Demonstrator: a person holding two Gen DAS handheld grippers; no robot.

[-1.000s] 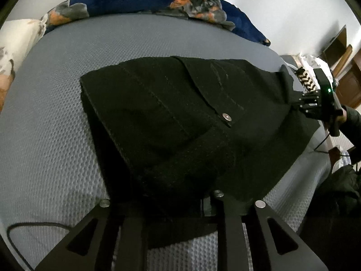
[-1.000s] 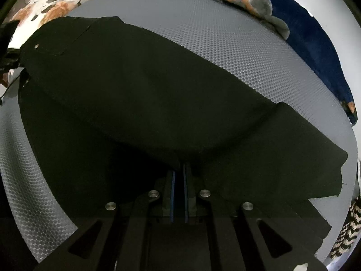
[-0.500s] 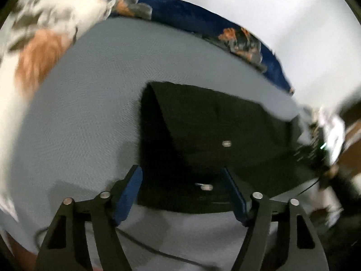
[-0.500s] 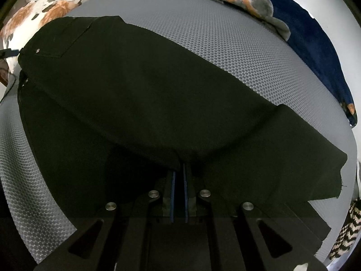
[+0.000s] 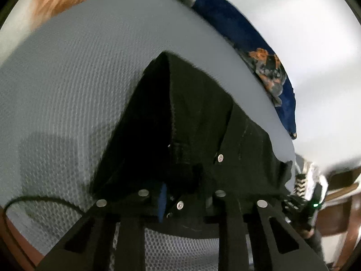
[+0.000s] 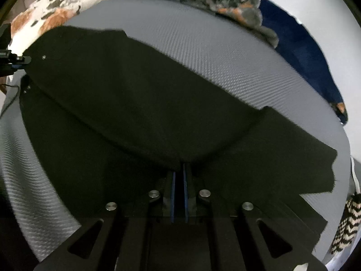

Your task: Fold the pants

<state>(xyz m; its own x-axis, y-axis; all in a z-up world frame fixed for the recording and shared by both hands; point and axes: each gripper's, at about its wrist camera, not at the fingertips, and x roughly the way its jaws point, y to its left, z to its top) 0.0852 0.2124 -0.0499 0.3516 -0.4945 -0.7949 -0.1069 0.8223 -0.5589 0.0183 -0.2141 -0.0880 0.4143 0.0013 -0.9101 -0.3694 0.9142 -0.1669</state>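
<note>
The left claw (image 5: 182, 201), spread wide and clear of the cloth half a second ago, has moved in on the near waistband edge of the black fabric pants (image 5: 203, 117); its jaws now sit much closer together with waistband cloth bunched between them, a blue pad showing at lower centre of the left view. Its camera has swung, so the pants now run from lower centre toward upper middle. In the right view the pants' upper left corner has shifted slightly up.
</note>
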